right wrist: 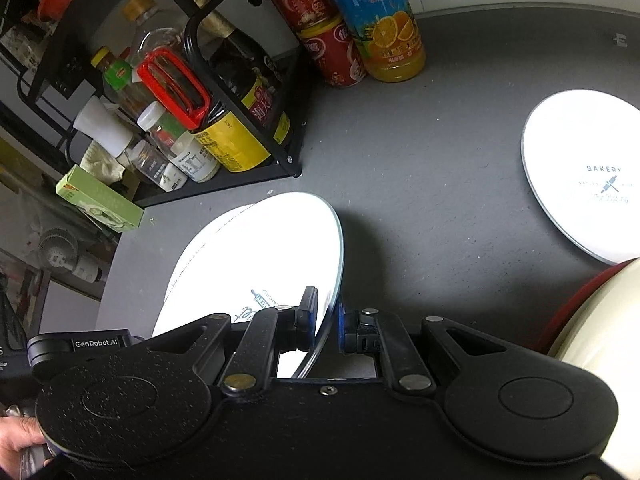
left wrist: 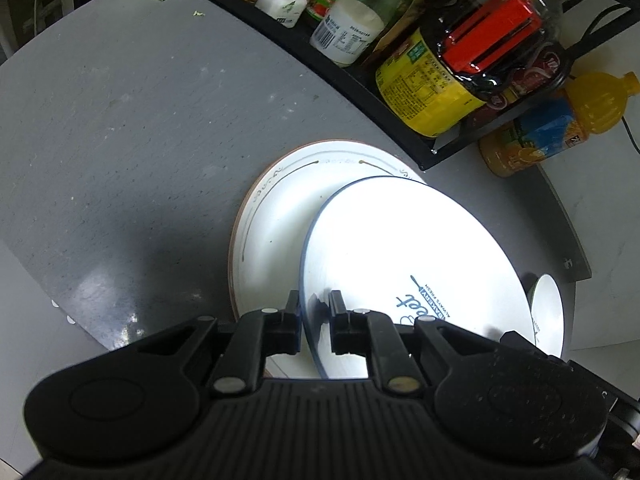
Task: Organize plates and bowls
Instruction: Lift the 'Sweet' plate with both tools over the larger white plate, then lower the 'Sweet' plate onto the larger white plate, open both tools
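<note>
A white plate with a blue rim and blue lettering (left wrist: 404, 248) is held tilted over a larger white plate with a brown edge and gold trim (left wrist: 272, 208) lying on the grey table. My left gripper (left wrist: 315, 308) is shut on its near rim. In the right wrist view the same blue-rimmed plate (right wrist: 272, 248) stands on edge with my right gripper (right wrist: 326, 316) shut on its rim. The left gripper's body (right wrist: 96, 344) shows at the left there. A second white plate marked BAKERY (right wrist: 584, 152) lies flat at the right.
A black rack (left wrist: 400, 128) of bottles and jars borders the table's far side. An orange juice bottle (right wrist: 384, 28) and red cans (right wrist: 320, 40) stand beside it. A cream and red bowl (right wrist: 592, 320) sits close on the right. A green box (right wrist: 100, 200) and a hand (right wrist: 16, 436) are at the left.
</note>
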{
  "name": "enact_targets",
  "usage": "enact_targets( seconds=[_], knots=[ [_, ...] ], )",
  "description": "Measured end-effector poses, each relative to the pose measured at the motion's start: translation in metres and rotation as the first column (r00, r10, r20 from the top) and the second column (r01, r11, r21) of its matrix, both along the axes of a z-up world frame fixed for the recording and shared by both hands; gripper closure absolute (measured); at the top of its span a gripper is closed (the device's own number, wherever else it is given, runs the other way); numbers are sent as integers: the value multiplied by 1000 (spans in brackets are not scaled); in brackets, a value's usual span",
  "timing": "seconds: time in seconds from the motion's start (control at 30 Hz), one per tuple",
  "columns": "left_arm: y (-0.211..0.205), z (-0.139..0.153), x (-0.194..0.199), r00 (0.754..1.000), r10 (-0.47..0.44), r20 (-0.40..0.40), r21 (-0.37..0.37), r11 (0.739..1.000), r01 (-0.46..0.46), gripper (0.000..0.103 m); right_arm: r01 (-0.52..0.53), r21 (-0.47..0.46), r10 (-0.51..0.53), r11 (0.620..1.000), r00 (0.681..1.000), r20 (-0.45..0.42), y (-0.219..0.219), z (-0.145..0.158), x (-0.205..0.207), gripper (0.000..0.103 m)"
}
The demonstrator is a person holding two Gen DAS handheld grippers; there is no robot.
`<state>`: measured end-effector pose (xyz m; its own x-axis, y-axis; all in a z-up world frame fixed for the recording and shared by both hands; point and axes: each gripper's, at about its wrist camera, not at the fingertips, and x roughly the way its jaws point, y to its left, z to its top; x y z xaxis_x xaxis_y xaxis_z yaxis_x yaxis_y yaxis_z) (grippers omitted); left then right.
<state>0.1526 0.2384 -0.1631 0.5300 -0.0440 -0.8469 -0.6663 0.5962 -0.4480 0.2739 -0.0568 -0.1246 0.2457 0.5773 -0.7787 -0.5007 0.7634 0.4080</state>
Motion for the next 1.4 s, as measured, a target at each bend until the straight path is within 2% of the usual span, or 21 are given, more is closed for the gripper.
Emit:
enact_targets(
  seconds=[0.53, 0.67, 0.73, 0.93, 1.03, 1.1, 1.27, 1.4],
  knots=[
    [1, -16, 4, 1000, 6, -11, 2, 1000, -6, 88, -35, -56, 37, 998, 999, 35, 13, 0, 0, 93],
    [4, -18, 9, 999, -3, -45, -5, 1000, 3, 88, -27, -67, 30, 997, 999, 43, 15, -2, -1, 97],
    [6, -13, 8, 998, 9, -55, 12, 1000, -8, 88, -28, -73, 32, 997, 998, 46, 16, -2, 0, 99],
    [18, 9, 6, 999, 35, -13, 66, 997, -34, 87, -36, -78, 40, 996, 998, 46, 20, -3, 5, 99],
    [22, 13, 11, 999, 30, -28, 118, 993, -26, 76, -33, -84, 36, 996, 999, 39, 21, -5, 8, 99],
    [26, 12, 12, 999, 32, -30, 126, 992, -28, 69, -34, -89, 37, 995, 999, 35, 23, -6, 10, 98],
    [29, 3, 22, 999, 21, -44, 94, 995, -17, 68, -58, -110, 62, 992, 998, 33, 33, -9, 14, 97],
    [27, 11, 24, 998, 28, -57, 126, 992, -21, 66, -63, -123, 66, 990, 998, 20, 38, -16, 16, 95]
  ],
)
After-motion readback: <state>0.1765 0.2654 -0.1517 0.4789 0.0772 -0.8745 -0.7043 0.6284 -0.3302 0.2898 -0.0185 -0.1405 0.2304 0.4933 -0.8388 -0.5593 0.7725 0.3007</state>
